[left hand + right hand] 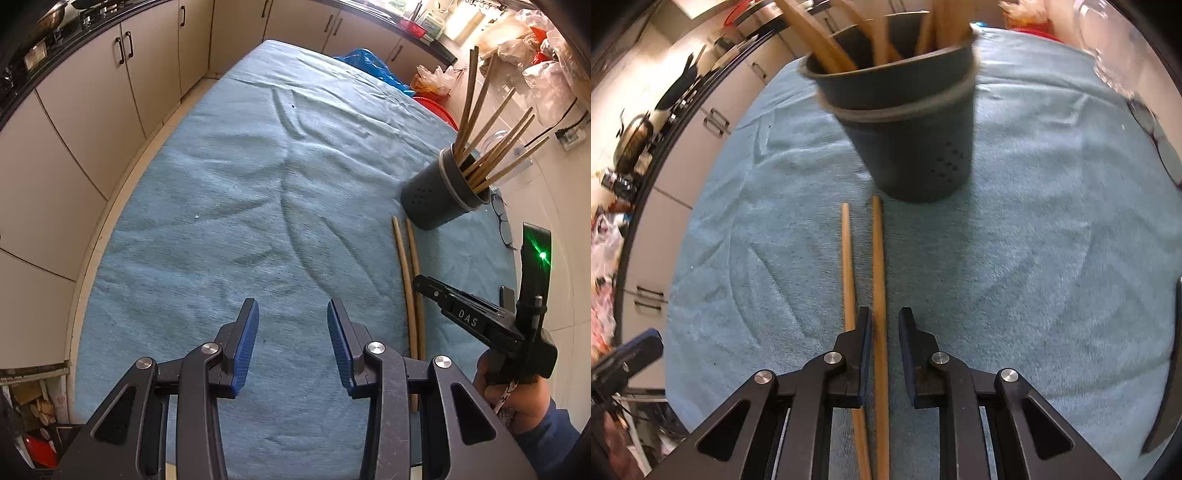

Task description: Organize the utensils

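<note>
Two wooden chopsticks (pixel 877 258) lie side by side on the blue towel (pixel 1034 240), pointing at a dark grey holder (pixel 908 147) that stands full of several chopsticks. My right gripper (pixel 883 321) is open and low, its jaws straddling the right chopstick; the left chopstick (pixel 847 258) runs under the left finger. In the left wrist view my left gripper (pixel 293 314) is open and empty over bare towel, left of the two chopsticks (pixel 410 288) and the holder (pixel 439 192). The right gripper tool (pixel 480 317) shows at the right.
Kitchen cabinets (pixel 122 85) line the left and far side. Glasses (pixel 504 221) lie on the towel right of the holder. Plastic bags (pixel 373 66) and a red basin sit past the table's far right edge.
</note>
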